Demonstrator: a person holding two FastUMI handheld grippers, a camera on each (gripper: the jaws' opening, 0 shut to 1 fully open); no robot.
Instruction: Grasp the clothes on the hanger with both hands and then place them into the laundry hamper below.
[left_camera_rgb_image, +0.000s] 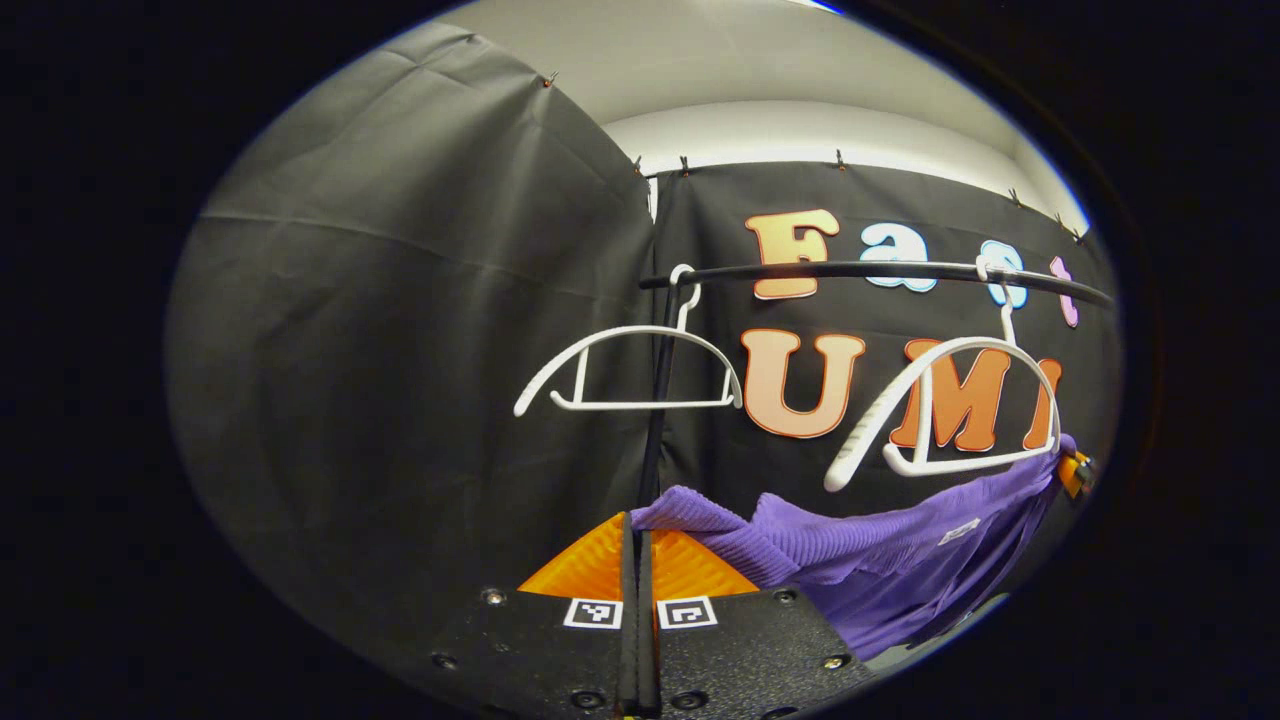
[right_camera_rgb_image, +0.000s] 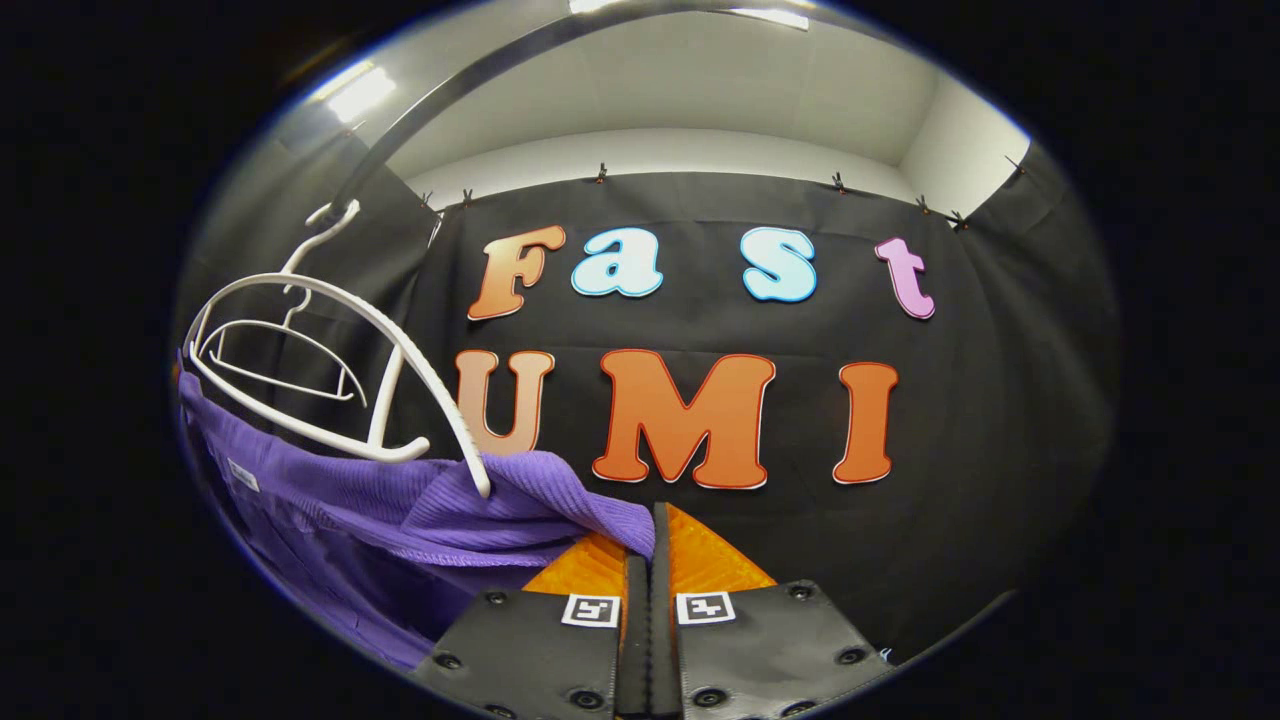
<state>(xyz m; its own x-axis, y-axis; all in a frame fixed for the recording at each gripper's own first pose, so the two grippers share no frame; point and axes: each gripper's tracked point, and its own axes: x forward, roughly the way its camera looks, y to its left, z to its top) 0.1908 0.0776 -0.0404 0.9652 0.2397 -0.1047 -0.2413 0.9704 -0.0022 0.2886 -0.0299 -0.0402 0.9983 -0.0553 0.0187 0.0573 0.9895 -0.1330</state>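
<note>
Both ends of the purple ribbed knit top look pinched: left gripper and right gripper each have orange fingers clamped on a corner, with the fabric slung below the white curved plastic hanger. I'd lower both together, keeping it spread so the soft knit clears the hanger tips. Hamper's out of sight.

Both views close below shared hanger, facing booth wall
</note>
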